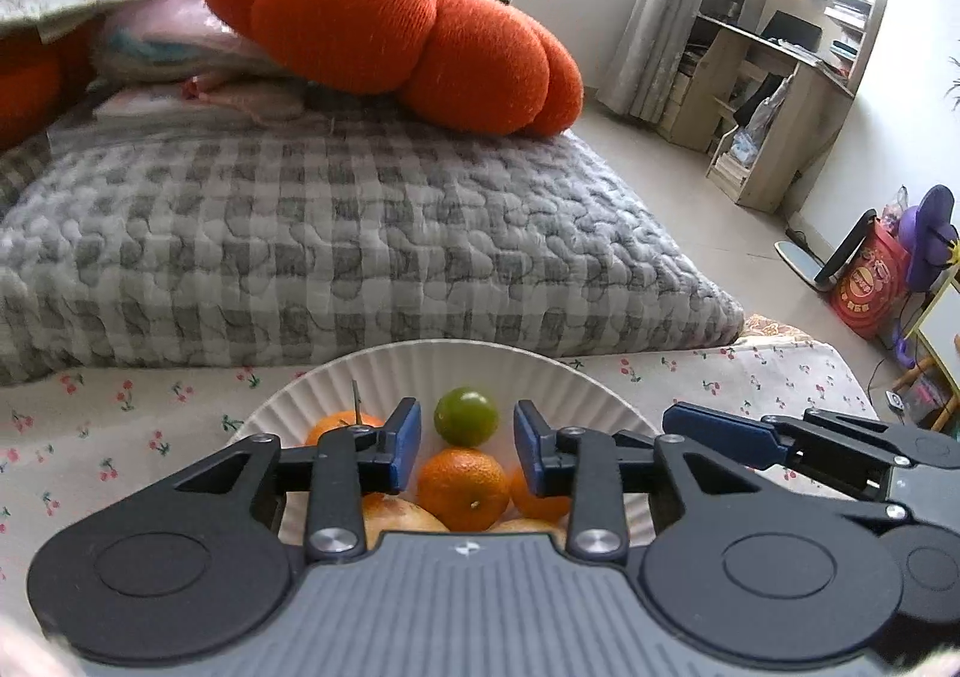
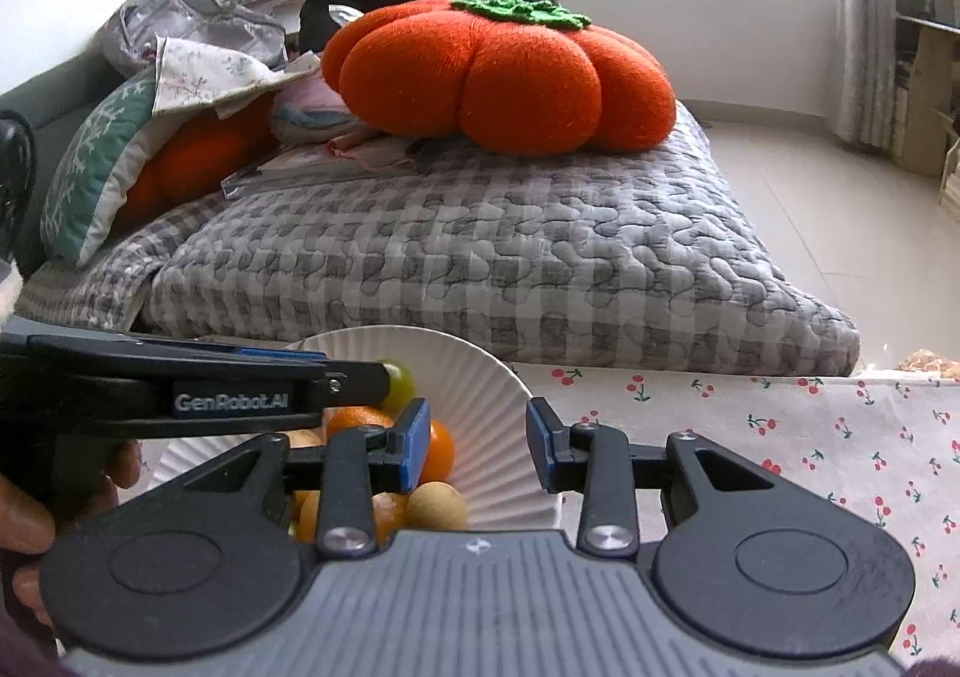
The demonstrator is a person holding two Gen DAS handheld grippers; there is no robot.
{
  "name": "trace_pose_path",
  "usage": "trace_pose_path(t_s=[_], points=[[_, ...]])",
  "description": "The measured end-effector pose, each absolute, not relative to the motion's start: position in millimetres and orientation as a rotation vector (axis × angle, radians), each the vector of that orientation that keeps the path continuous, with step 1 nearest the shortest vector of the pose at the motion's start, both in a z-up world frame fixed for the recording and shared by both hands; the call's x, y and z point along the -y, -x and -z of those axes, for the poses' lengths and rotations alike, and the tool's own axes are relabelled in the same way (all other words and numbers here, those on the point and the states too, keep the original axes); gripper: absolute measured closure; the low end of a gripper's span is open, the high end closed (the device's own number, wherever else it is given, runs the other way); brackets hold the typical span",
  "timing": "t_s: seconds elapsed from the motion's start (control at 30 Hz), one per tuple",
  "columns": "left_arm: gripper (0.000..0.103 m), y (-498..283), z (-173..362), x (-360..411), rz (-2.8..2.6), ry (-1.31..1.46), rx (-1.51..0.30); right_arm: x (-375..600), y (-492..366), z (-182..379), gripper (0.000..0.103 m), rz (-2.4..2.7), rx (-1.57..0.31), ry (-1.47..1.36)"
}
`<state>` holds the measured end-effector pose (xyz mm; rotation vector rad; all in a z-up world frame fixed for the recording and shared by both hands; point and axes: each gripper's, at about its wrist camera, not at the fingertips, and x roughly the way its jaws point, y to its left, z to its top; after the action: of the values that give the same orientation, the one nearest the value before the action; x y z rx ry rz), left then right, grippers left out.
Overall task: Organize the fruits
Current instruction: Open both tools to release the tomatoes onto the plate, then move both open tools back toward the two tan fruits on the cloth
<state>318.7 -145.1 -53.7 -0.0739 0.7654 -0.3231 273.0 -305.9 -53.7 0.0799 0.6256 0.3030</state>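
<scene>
Fruits piled in white fluted bowl [image 1: 312, 377], below and ahead of left claw [image 1: 465, 446]. Fingers apart, empty, orange [image 1: 462, 488] under gap, green one [image 1: 466, 416] beyond. Right claw [image 2: 478, 446] apart over bowl's right wall, empty. Risk: round fruit rolls off pads; claws collide, close together.

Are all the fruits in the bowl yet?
Mostly done: oranges and a green citrus already sit in the white bowl. In hand: nothing, since both the left tool and right tool are empty. Left: no loose fruit shows on the cherry-print cloth.
</scene>
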Motion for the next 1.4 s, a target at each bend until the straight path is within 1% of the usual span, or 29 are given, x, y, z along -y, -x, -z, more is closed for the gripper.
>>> trace_pose_path(t_s=[0.13,0.4,0.6,0.93,1.07,1.2,1.4], points=[[0.073,-313,50,149,0.301,0.045,-0.759,305,-269,54,0.071,-0.308,-0.634,-0.093],[0.073,-292,49,158,0.216,-0.094,-0.760,298,-258,59,0.070,-0.302,-0.651,-0.019],[0.068,-270,38,148,0.180,-0.162,-0.727,284,-239,41,0.071,-0.317,-0.624,0.029],[0.068,-226,16,113,0.145,-0.197,-0.714,243,-206,19,0.070,-0.308,-0.620,0.125],[0.066,-210,5,95,0.138,-0.165,-0.709,232,-193,13,0.066,-0.271,-0.609,0.161],[0.065,-191,-2,75,0.130,-0.114,-0.727,226,-180,8,0.065,-0.246,-0.618,0.142],[0.061,-151,-16,47,0.106,-0.075,-0.713,208,-148,-1,0.058,-0.264,-0.620,0.105]])
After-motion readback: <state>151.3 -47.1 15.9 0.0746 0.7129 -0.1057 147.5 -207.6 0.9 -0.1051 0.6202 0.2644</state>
